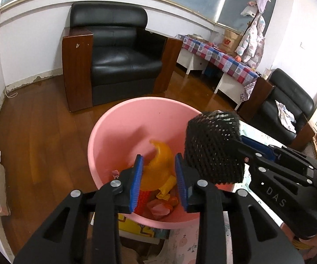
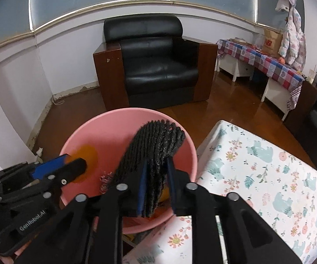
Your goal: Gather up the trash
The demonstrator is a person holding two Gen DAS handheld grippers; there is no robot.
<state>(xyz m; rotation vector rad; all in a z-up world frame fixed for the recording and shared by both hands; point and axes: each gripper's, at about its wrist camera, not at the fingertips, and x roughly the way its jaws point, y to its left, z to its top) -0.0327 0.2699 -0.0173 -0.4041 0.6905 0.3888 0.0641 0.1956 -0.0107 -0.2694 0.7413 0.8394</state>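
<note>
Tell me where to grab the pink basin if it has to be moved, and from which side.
Grip the pink basin by its rim, one finger inside the wall and one outside, coming down from above. The near edge looks the easiest reach. The rim is thin and open all round, while the smooth, flaring wall offers nothing else to pinch. Avoid the stretch where the black foam net hangs over it.

Glossy pink plastic basin (image 1: 114,127)

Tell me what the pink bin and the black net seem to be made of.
Pink bin: likely moulded plastic, smooth with a soft sheen and a thin rounded rim. Black net: looks like foam mesh sleeve, matte, with an open diamond lattice that stands puffy between the pads of the right gripper; rubbery plastic cannot be ruled out.
</note>
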